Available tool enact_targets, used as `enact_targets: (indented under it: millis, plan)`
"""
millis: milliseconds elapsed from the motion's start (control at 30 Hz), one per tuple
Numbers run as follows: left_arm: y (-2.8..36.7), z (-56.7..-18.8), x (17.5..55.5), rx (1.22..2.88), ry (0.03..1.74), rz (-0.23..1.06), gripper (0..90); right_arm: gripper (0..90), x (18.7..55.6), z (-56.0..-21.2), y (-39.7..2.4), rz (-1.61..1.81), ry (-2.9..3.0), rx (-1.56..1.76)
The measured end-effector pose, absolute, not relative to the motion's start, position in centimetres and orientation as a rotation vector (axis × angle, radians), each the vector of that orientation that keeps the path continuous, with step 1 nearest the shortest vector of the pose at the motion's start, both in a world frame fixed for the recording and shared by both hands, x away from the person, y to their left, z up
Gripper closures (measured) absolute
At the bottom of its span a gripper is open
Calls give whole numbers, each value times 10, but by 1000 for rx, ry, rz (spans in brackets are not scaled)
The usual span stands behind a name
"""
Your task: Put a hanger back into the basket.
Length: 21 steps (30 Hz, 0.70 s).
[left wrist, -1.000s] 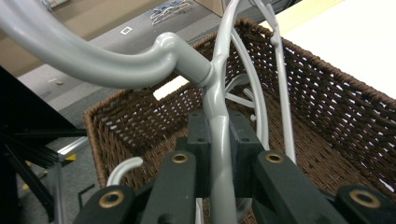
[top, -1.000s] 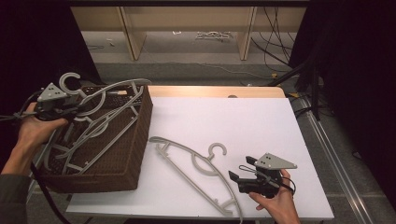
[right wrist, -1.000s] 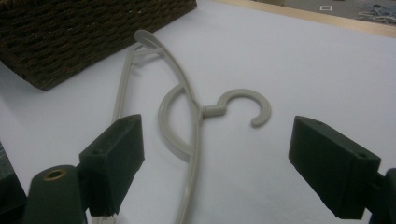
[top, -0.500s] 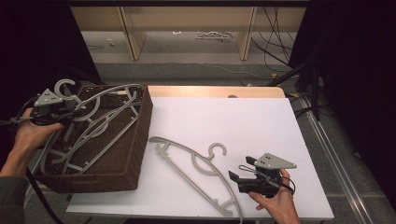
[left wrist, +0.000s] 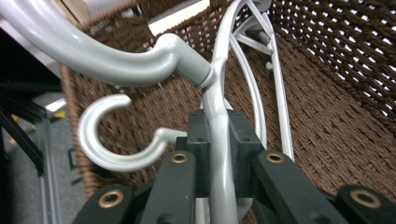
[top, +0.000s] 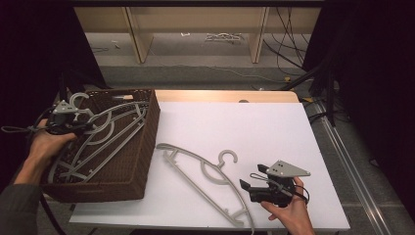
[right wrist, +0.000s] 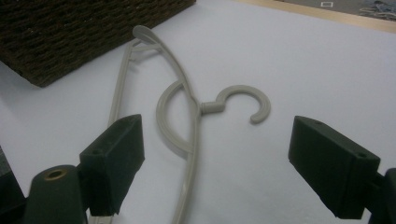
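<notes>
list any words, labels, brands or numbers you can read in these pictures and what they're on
None: no readable text on the held hanger, the hanger on the table, the wicker basket, the table, the left gripper or the right gripper.

Held hanger [left wrist: 219, 116] – smooth glossy grey plastic; basket [top: 142, 142] – rough brown wicker; tabletop [top: 235, 132] – matt white.

left gripper [top: 83, 125] clamped shut on a hanger [left wrist: 219, 121] over the basket [top: 142, 147]; right gripper [top: 252, 183], right of the basket, jaws spread wide.
</notes>
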<state>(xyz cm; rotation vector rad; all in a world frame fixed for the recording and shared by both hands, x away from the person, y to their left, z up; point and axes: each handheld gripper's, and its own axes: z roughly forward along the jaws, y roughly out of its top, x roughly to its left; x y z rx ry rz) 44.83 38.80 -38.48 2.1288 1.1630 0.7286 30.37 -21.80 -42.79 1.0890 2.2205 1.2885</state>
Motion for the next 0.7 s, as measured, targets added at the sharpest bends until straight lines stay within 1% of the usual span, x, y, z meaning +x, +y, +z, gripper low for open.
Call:
enact_targets:
  millis: [100,133,167,200,300,367,400,433,467,500,533,600,700]
  plan:
    - [386,-391,450,2136,1175,715,813,194,303,-428,-218,1289,2229,1094]
    - [385,-391,450,2164,1178,703,813,194,303,-428,-218,1290,2238,1106]
    - [383,-395,451,2149,1180,700,812,193,304,-428,-218,1286,2225,1096]
    - [383,-396,451,2178,1177,695,810,193,304,-429,-218,1305,2220,1092]
    - [381,-405,454,2152,1174,680,807,194,305,-430,-218,1306,2209,1087]
    - [379,-410,455,2160,1183,644,799,193,305,-430,-217,1308,2210,1082]
    - [379,-411,456,2172,1171,646,793,194,305,-430,-217,1308,2211,1081]
    - [378,-412,455,2169,1193,656,779,193,305,-430,-217,1306,2214,1087]
    - [378,-410,453,2145,1228,713,744,194,305,-430,-217,1306,2213,1087]
    - [378,-410,453,2145,1228,713,652,194,305,-430,-217,1306,2213,1087]
    - [378,-406,452,2169,1249,720,652,193,305,-430,-217,1308,2219,1091]
    - [377,-399,448,2143,1266,754,616,194,304,-431,-217,1306,2221,1096]
    - [374,-389,443,2115,1269,803,539,193,304,-430,-217,1292,2227,1101]
